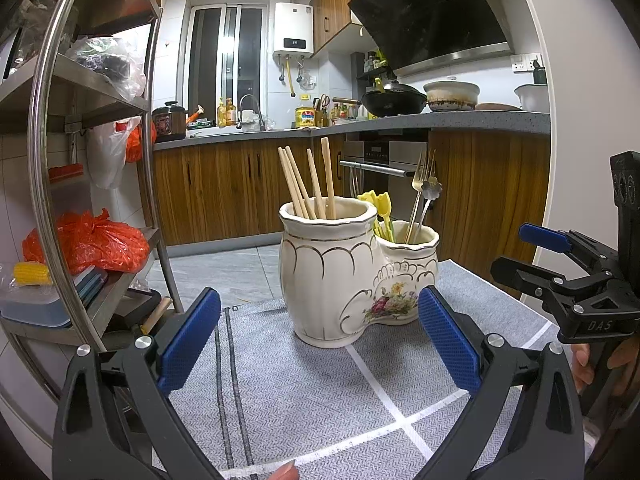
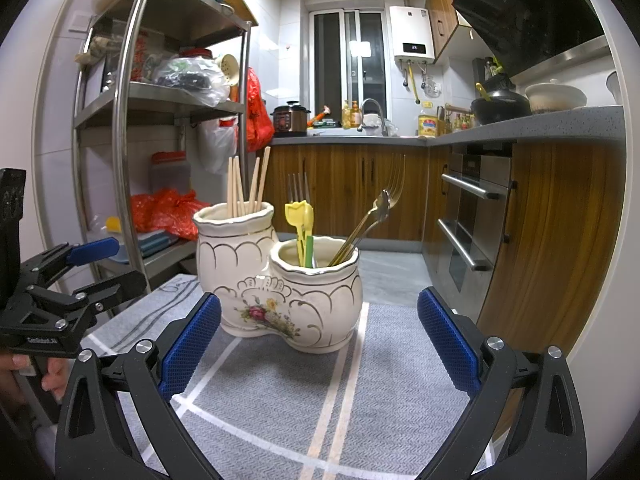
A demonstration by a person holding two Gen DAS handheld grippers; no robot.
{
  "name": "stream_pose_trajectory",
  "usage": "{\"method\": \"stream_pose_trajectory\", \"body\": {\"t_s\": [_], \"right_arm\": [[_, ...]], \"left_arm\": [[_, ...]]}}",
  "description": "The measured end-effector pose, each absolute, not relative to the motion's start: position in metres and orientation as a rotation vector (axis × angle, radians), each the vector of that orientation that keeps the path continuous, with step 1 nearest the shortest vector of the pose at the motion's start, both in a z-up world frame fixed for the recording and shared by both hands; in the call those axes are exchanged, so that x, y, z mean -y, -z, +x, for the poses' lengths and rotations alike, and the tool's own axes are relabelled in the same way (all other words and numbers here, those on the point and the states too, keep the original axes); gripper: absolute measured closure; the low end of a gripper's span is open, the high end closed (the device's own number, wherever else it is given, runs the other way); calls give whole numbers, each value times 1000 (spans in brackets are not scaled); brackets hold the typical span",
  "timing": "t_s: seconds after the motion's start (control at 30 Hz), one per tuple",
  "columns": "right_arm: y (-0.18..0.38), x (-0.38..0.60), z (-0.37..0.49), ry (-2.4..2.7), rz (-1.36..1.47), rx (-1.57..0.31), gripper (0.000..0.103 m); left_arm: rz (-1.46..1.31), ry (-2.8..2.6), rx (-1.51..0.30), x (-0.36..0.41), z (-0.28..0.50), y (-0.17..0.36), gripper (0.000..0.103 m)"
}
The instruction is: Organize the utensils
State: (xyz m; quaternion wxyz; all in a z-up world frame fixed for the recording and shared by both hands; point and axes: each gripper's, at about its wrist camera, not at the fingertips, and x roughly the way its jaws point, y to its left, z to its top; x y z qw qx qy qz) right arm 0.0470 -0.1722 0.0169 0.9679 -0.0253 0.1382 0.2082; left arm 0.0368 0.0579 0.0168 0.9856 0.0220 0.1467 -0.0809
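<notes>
While both grippers' fingers (image 1: 192, 344) (image 2: 448, 344) gape empty, one twin-pot holder (image 2: 276, 292), five chopsticks (image 1: 308, 184), two yellow picks (image 2: 302, 224).

At the right edge of the left wrist view, the black body of the right tongs (image 1: 532, 256) carries the raised letters "DAS". At the lower left of the right wrist view, the left tongs (image 2: 108, 264) bear small white lettering too blurred to read. The white water heater (image 1: 293, 30), upper centre, shows a lit display whose digits cannot be made out.

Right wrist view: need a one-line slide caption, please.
Open right gripper faces a two-cup ceramic utensil holder: chopsticks in the taller cup, forks in the shorter.
</notes>
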Motion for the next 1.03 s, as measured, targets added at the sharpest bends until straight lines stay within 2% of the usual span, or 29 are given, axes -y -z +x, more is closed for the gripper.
{"method": "stream_pose_trajectory", "body": {"t_s": [1.03], "right_arm": [[-17, 172, 47, -421, -51, -279, 5]], "left_arm": [[42, 142, -304, -57, 39, -14, 5]]}}
